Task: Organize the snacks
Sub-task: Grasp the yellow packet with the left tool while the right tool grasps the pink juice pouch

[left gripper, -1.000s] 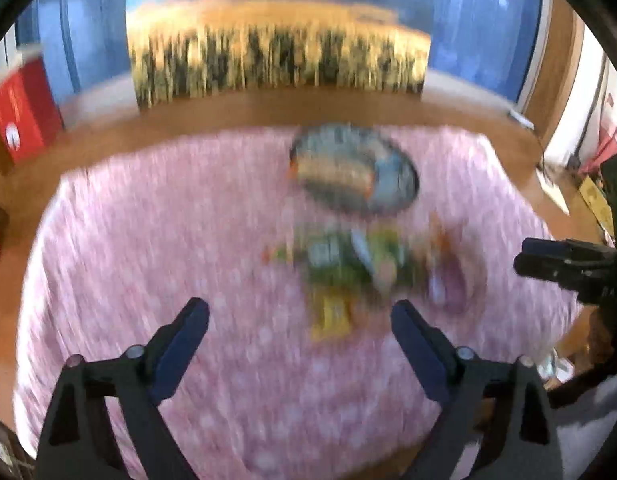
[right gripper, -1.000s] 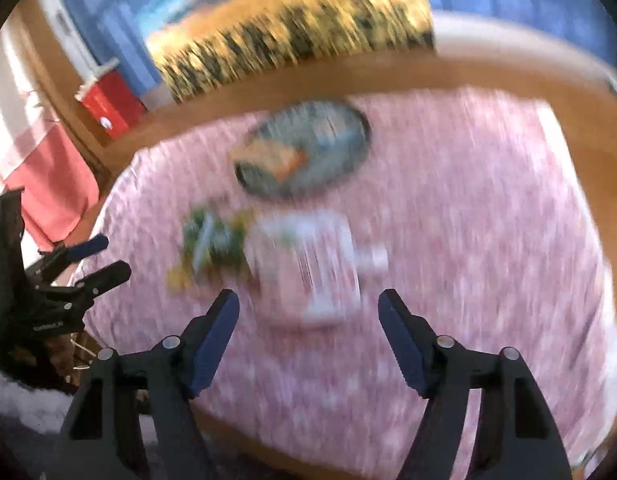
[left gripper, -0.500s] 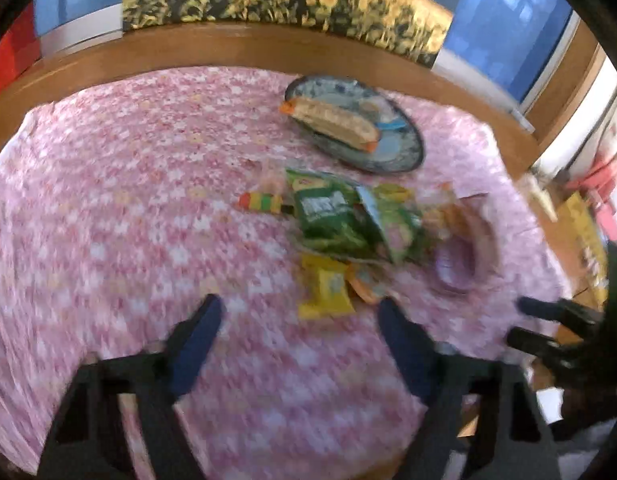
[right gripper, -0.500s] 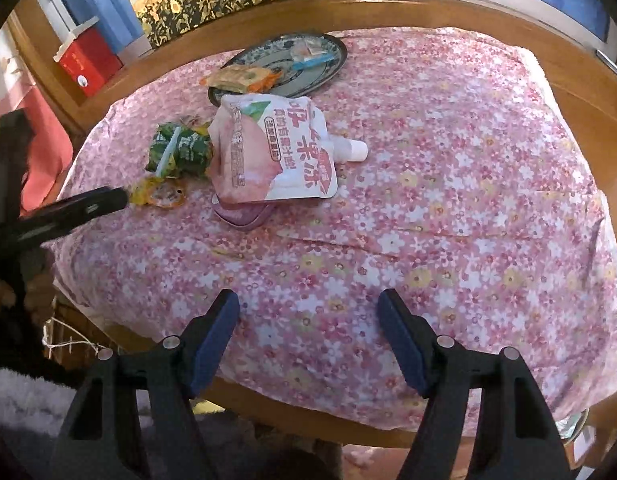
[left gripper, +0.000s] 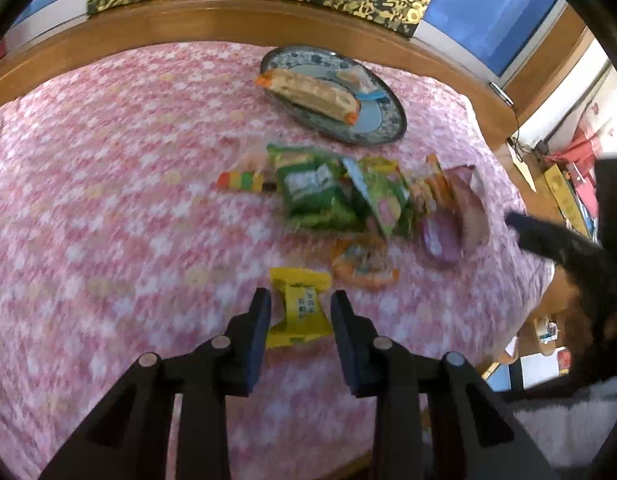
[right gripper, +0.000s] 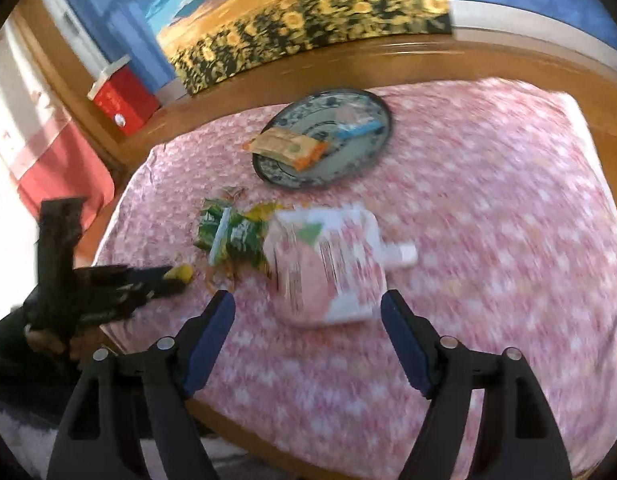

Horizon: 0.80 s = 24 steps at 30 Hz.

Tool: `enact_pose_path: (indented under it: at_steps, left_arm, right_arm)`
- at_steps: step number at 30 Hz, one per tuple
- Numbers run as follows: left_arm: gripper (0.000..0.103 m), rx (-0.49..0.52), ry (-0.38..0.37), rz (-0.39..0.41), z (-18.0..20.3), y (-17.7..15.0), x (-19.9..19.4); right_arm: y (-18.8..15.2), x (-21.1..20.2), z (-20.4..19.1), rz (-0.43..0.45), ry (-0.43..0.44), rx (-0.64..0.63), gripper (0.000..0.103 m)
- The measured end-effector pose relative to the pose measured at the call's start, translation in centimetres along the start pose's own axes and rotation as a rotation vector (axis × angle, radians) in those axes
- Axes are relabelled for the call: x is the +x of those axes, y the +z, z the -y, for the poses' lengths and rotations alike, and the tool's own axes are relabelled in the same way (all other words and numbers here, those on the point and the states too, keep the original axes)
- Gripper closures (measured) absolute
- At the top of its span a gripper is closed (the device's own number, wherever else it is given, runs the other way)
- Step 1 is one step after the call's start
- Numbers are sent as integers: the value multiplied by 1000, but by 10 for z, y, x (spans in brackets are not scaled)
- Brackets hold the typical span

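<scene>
A yellow snack packet (left gripper: 301,306) lies on the pink flowered tablecloth (left gripper: 108,200). My left gripper (left gripper: 300,300) points steeply down at it; its jaws are closing and the pads touch the packet's sides. Beyond it lie an orange packet (left gripper: 364,264), green packets (left gripper: 312,196), a striped candy stick (left gripper: 240,181) and a pink drink pouch (right gripper: 324,268). A blue patterned plate (left gripper: 384,128) holds a wrapped snack bar (left gripper: 312,92). My right gripper (right gripper: 306,300) hovers just short of the pouch. Its jaws are wide, still opening, and touch nothing.
The wooden table rim (right gripper: 428,60) runs behind the cloth, under a sunflower picture (right gripper: 308,20). A red box (right gripper: 124,100) stands at the far left. The cloth's front edge (right gripper: 308,440) drops off just below my right gripper. The left gripper (right gripper: 168,276) shows at that view's left.
My left gripper has come down onto the yellow packet and its jaws have narrowed from wide to the packet's sides. My right gripper has moved closer to the pink pouch, jaws still wide.
</scene>
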<state>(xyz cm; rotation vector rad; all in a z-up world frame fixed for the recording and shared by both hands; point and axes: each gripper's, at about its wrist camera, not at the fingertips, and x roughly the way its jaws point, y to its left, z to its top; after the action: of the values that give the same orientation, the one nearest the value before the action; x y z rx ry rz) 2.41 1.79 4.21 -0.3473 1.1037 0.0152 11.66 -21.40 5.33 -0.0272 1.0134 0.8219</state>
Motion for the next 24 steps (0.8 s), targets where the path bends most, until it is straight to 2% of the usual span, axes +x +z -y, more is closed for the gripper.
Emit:
enact_pose_path:
  at_steps: [4, 6, 7, 10, 11, 15, 18, 19, 20, 24]
  left_arm:
    - [71, -55, 7, -6, -7, -18, -6]
    - [71, -80, 9, -1, -8, -24, -7]
    - [71, -89, 13, 9, -7, -24, -8]
    - [71, -100, 18, 35, 0, -21, -14]
    - [74, -92, 12, 41, 5, -20, -17]
    - [76, -10, 9, 42, 26, -16, -14]
    - [76, -2, 16, 30, 29, -13, 0]
    - [81, -16, 4, 33, 27, -11, 1]
    - [85, -36, -8, 42, 25, -8, 0]
    - [85, -47, -26, 138, 26, 13, -32]
  right_arm:
    - [15, 28, -3, -44, -37, -44, 24]
    - [15, 38, -2, -45, -74, -57, 37]
    - [15, 41, 0, -48, -82, -59, 37]
    - [13, 33, 6, -34, -89, -18, 38]
    - [11, 27, 8, -36, -94, -5, 38]
    - [-9, 0, 4, -8, -94, 11, 38]
    - [-28, 10, 3, -29, -124, -27, 38]
    - [-31, 15, 5, -43, -128, -27, 38]
    - [-30, 16, 5, -42, -126, -20, 39]
    - [-3, -7, -2, 36, -134, -70, 39]
